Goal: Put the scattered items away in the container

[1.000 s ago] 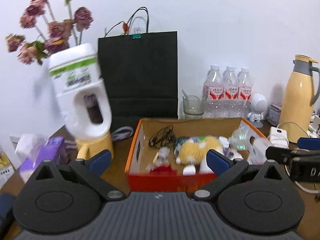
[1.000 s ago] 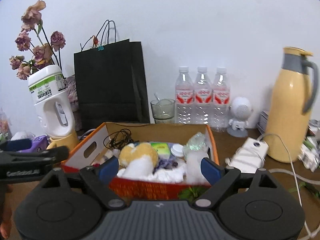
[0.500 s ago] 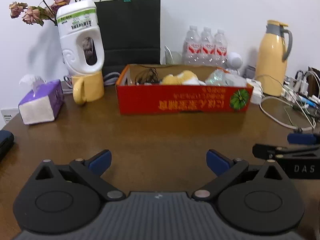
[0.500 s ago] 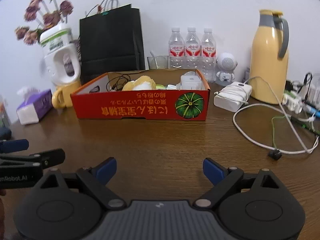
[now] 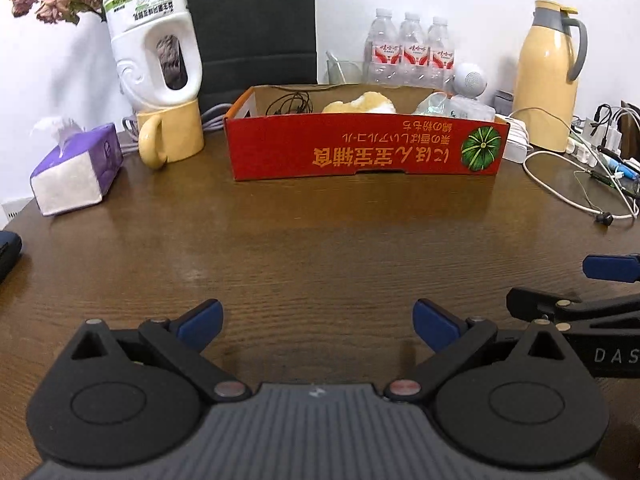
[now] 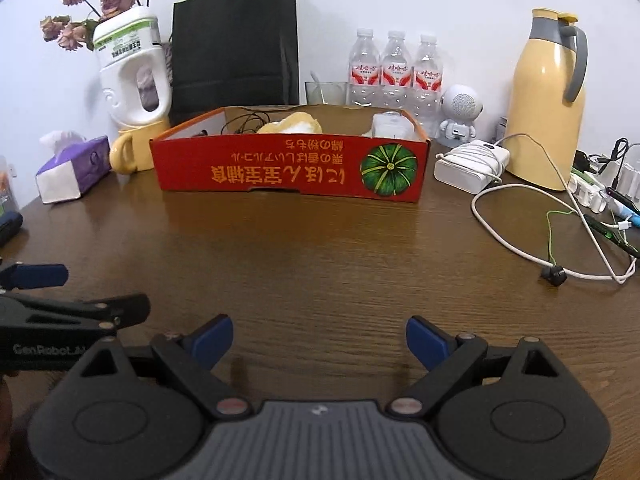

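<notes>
Gaping wide, empty: both jaws.

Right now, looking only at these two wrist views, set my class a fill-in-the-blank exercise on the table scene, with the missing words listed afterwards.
1. The white jug holding dried flowers stands in a yellow ____.
2. Behind the red box, ____ water bottles stand in a row.
3. The picture printed on the red box's front shows a green ____.
4. Both the left gripper and the right gripper are ____ and hold nothing.

Missing words: mug; three; pumpkin; open
</notes>
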The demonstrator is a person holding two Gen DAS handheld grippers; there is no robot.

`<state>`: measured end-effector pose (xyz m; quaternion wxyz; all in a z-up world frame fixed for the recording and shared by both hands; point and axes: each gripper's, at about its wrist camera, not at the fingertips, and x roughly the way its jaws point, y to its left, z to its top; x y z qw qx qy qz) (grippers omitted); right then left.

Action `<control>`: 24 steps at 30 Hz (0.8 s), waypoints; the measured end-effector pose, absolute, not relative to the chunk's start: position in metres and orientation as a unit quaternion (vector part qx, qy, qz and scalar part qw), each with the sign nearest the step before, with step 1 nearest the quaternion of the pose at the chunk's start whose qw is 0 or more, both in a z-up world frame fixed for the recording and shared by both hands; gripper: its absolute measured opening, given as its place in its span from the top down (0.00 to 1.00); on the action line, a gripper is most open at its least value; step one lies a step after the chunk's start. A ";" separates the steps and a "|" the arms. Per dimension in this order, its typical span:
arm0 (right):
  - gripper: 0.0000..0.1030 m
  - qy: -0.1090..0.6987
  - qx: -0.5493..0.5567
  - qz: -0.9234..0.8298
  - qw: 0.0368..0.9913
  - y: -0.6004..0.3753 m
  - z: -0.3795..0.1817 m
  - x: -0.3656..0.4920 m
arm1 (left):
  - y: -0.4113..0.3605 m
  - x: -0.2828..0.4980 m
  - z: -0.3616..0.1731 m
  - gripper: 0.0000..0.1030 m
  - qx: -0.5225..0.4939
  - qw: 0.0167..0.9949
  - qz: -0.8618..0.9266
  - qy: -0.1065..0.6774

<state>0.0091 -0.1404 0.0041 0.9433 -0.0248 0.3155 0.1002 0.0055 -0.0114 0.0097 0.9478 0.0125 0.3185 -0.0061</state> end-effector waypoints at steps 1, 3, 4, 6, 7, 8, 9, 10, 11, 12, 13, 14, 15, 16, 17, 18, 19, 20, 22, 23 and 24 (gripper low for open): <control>0.09 0.316 -0.023 0.099 0.943 -0.141 0.004 0.010 | -0.011 0.005 0.009 0.00 0.011 0.948 -0.007 0.319; 0.09 0.324 -0.014 0.097 0.941 -0.142 0.002 0.012 | -0.011 0.004 0.009 0.00 0.014 0.947 -0.007 0.321; 0.09 0.329 -0.011 0.094 0.939 -0.143 0.001 0.013 | -0.011 0.003 0.008 0.00 0.016 0.947 -0.006 0.321; 0.08 0.333 -0.006 0.089 0.939 -0.145 -0.002 0.014 | -0.012 0.004 0.006 0.00 0.015 0.945 -0.008 0.327; 0.08 0.333 -0.005 0.087 0.939 -0.145 -0.002 0.014 | -0.013 0.004 0.006 0.00 0.014 0.944 -0.011 0.329; 0.07 0.333 -0.002 0.086 0.939 -0.145 -0.002 0.013 | -0.013 0.005 0.006 0.00 0.014 0.944 -0.012 0.330; 0.07 0.334 -0.002 0.086 0.939 -0.145 -0.002 0.013 | -0.014 0.006 0.005 0.00 0.015 0.943 -0.010 0.333; 0.05 0.335 -0.003 0.084 0.938 -0.146 -0.002 0.013 | -0.015 0.007 0.004 0.00 0.016 0.941 -0.007 0.339; 0.03 0.337 -0.005 0.081 0.938 -0.146 -0.002 0.014 | -0.015 0.007 0.004 0.00 0.012 0.940 -0.006 0.340; 0.00 0.339 -0.005 0.077 0.937 -0.146 -0.003 0.014 | -0.014 0.007 0.004 0.00 0.009 0.940 -0.005 0.341; 0.00 0.341 -0.005 0.075 0.937 -0.146 -0.003 0.014 | -0.013 0.007 0.003 0.00 0.009 0.940 -0.004 0.341; 0.00 0.342 -0.011 0.073 0.937 -0.145 -0.003 0.015 | -0.013 0.006 0.003 0.00 0.009 0.940 -0.003 0.341; 0.00 0.344 -0.017 0.071 0.936 -0.143 -0.004 0.015 | -0.013 0.006 0.003 0.00 0.008 0.940 -0.002 0.341; 0.00 0.344 -0.016 0.070 0.936 -0.143 -0.004 0.015 | -0.013 0.006 0.003 0.00 0.008 0.940 -0.002 0.341; 0.00 0.344 -0.016 0.070 0.936 -0.144 -0.004 0.016 | -0.013 0.006 0.003 0.00 0.009 0.940 -0.002 0.341; 0.00 0.344 -0.016 0.069 0.936 -0.144 -0.004 0.016 | -0.013 0.006 0.003 0.00 0.008 0.940 -0.001 0.341; 0.00 0.344 -0.016 0.068 0.936 -0.144 -0.004 0.017 | -0.013 0.006 0.003 0.00 0.008 0.940 -0.002 0.341; 0.00 0.344 -0.016 0.068 0.936 -0.144 -0.004 0.018 | -0.012 0.007 0.003 0.00 0.008 0.940 -0.002 0.342; 0.00 0.344 -0.016 0.068 0.936 -0.145 -0.004 0.019 | -0.012 0.007 0.003 0.00 0.006 0.940 -0.001 0.342; 0.00 0.344 -0.016 0.068 0.936 -0.144 -0.004 0.019 | -0.012 0.007 0.003 0.00 0.006 0.940 -0.001 0.342; 0.00 0.344 -0.016 0.069 0.936 -0.144 -0.004 0.019 | -0.013 0.007 0.003 0.00 0.006 0.940 -0.001 0.342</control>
